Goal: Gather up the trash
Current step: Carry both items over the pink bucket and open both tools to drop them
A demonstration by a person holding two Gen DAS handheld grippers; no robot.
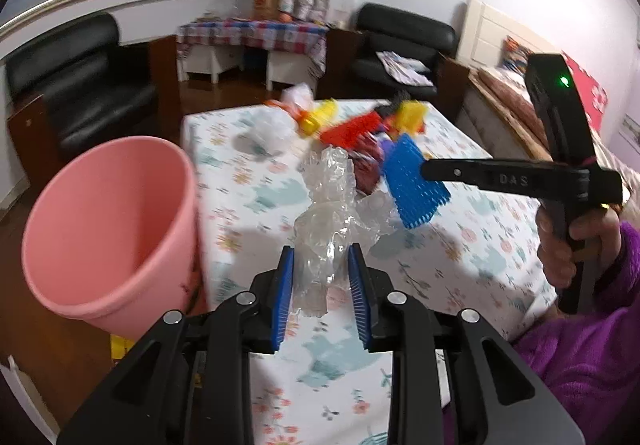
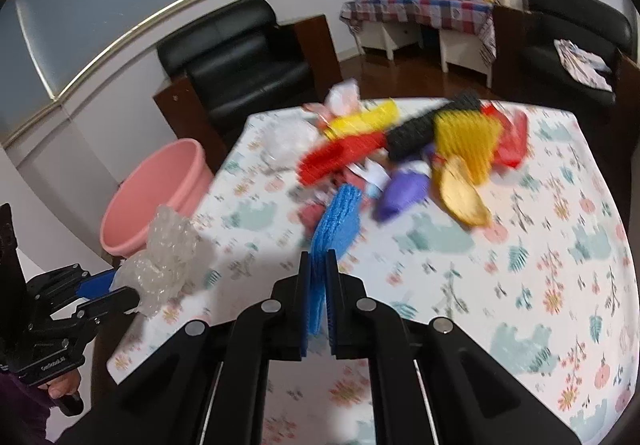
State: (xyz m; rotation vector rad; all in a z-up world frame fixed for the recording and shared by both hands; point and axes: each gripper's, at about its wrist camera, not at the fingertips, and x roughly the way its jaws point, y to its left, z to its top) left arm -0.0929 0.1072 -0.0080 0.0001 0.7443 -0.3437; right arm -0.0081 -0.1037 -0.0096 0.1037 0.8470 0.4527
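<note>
Blue ribbed pads of the left gripper (image 1: 321, 259) press from both sides on a crumpled wad of clear bubble wrap (image 1: 326, 221), which stands up between them and is lifted off the cloth. The right gripper (image 2: 319, 273) is pinched almost shut on a blue bristle-block sheet (image 2: 335, 223); seen from the left wrist, that sheet hangs from the fingertips clear of the table (image 1: 460, 245).

Outward from the fingers, the flowered tablecloth carries the rest of the litter in a heap near the far edge: red (image 2: 340, 159), yellow (image 2: 466, 137) and black (image 2: 416, 131) bristle pieces, a purple wrapper (image 2: 404, 189), a yellow-gold packet (image 2: 464, 197) and more clear plastic (image 1: 266, 129) (motion blur hides finer detail). The pink bin (image 1: 108, 229) stands on the floor just off the table's left edge, its mouth open and tilted toward the left hand.

I judge this to be the carry step: both hands loaded, nothing dropped yet. Next, each load has to travel over the bin's rim before its jaws part; the bubble wrap is nearer. The blue sheet must cross the left arm's path, so going one at a time looks safer.
</note>
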